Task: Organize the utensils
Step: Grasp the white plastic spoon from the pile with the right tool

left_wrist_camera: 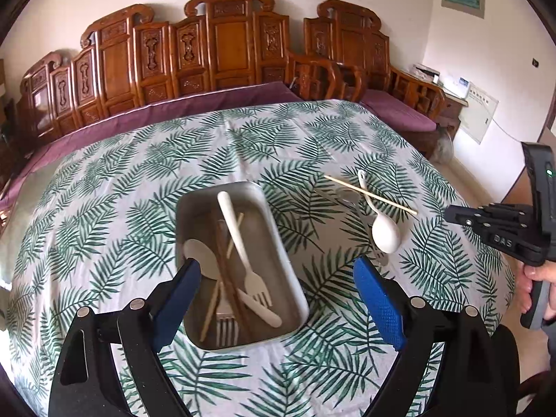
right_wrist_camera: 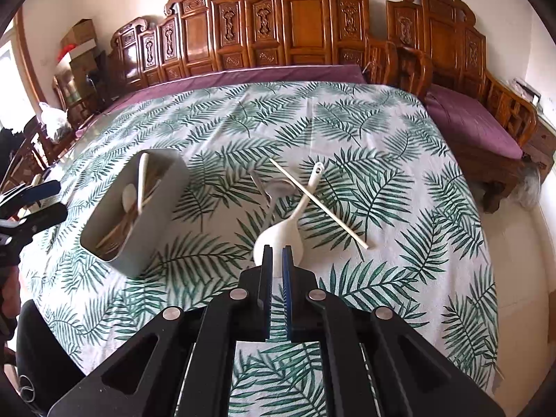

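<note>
My left gripper [left_wrist_camera: 274,279] has its blue pads spread wide at the bottom of the left wrist view, empty, hanging above a rectangular metal tray [left_wrist_camera: 295,292] in the centre of the frame. The tray sits on a table covered by a leaf-print tablecloth [left_wrist_camera: 121,187] and holds a white fork [left_wrist_camera: 243,243], a white spoon [left_wrist_camera: 199,252], a metal fork [left_wrist_camera: 226,323], a white knife [left_wrist_camera: 262,309] and chopsticks [left_wrist_camera: 231,274]. To the tray's right, a white ladle spoon [left_wrist_camera: 384,232] lies loose on the cloth with a pale chopstick [left_wrist_camera: 370,194] crossing its handle. In the right wrist view, my right gripper [right_wrist_camera: 277,260] sits bottom centre, its pads nearly together, right at the bowl of the ladle spoon [right_wrist_camera: 278,232]; whether they pinch its rim I cannot tell. A carved wooden bench [left_wrist_camera: 215,48] fills the top of both frames.
</note>
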A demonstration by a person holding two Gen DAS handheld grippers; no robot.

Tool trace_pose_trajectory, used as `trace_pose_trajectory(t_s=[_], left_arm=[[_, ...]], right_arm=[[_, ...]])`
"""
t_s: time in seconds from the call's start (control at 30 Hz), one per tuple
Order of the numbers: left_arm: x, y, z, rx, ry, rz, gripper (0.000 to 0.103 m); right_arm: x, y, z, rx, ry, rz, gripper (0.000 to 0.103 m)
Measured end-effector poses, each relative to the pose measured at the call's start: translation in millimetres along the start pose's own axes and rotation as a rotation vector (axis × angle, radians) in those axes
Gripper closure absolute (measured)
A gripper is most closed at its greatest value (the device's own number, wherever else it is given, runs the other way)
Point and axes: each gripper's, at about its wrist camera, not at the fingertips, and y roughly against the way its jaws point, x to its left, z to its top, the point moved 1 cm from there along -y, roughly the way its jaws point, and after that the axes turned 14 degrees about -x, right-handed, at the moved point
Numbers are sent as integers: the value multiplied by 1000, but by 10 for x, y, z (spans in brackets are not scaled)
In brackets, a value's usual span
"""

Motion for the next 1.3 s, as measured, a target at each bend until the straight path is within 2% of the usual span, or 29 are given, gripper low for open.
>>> trace_pose_trajectory(t_s=[0.13,0.4,0.6,0.83,0.97,1.2,1.3], left_arm=[[-108,-87,-51,22,-9,-13,17],[-229,-178,-129,53,-28,-28,17],[-276,-202,-164,63,-34,-33,17],[-299,-232,-188,74,-37,-33,17],[-313,-240,-211,81,-37,-33,17],[-331,-236,-226,81,-38,-31,17],[-336,-247,-238,85,-34,-33,17]], right_arm=[[-79,-307,-10,33,-6,-3,90],[-254,-942,63,106,-67,-21,89],[-363,-1231,87,139,-131,-16,85],[-345,-1386,71,163,-157,2,83],[-256,-1447,17,201,-129,11,82],[-135,-1412,-12,238,-75,-29,81],[-102,-1397,-21,260,-54,-50,87]])
